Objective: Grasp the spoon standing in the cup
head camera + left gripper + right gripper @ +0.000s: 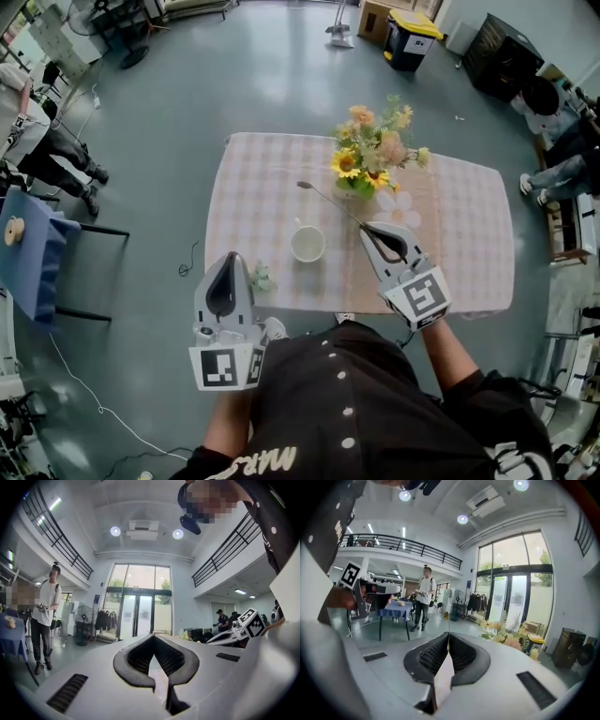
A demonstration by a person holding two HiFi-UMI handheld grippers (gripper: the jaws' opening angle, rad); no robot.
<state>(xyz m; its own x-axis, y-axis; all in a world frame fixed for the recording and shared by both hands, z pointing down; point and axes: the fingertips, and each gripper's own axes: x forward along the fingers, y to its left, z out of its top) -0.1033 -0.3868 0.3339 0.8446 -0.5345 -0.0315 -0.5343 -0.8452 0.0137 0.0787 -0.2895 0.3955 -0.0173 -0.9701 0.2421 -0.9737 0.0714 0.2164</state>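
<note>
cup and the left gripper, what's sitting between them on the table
In the head view, one small pale green item lies on the checked tablecloth between the white cup and the left gripper; it is too small to identify.

The cup (307, 244) stood on the table (469, 234) near me, the flowers (373, 155) behind it to the right. My left gripper (228, 259) was left of the cup, my right gripper (367, 228) right of it, the spoon (328, 199) above the table.

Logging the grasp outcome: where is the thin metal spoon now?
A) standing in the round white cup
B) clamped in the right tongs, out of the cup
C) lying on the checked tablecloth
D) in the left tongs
B: the thin metal spoon juts from the shut right tongs; the round white cup nearby holds nothing.
</note>
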